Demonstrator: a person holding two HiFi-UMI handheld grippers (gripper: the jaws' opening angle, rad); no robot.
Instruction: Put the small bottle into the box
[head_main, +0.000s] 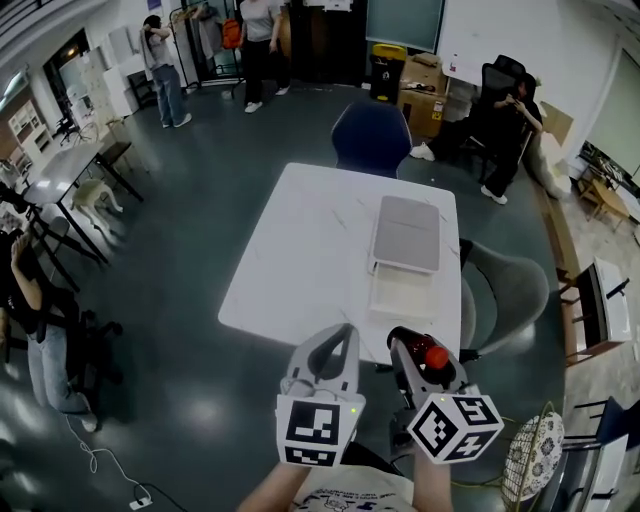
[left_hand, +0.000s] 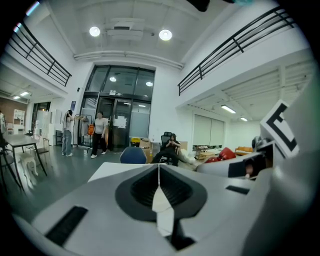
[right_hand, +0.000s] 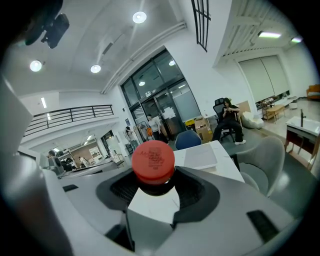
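My right gripper (head_main: 428, 357) is shut on a small dark bottle with a red cap (head_main: 436, 357), held short of the table's near edge. In the right gripper view the red cap (right_hand: 153, 161) stands up between the closed jaws of the right gripper (right_hand: 153, 186). My left gripper (head_main: 331, 352) hangs beside it to the left, shut with nothing in it; its jaws meet in a line in the left gripper view (left_hand: 159, 176). The open box (head_main: 403, 293) lies on the white table (head_main: 300, 250) at the near right, with its grey lid (head_main: 407, 233) just beyond it.
A blue chair (head_main: 371, 138) stands at the table's far end and a grey chair (head_main: 508, 290) at its right side. People stand and sit around the room's far side. A wire basket (head_main: 533, 455) sits on the floor at my right.
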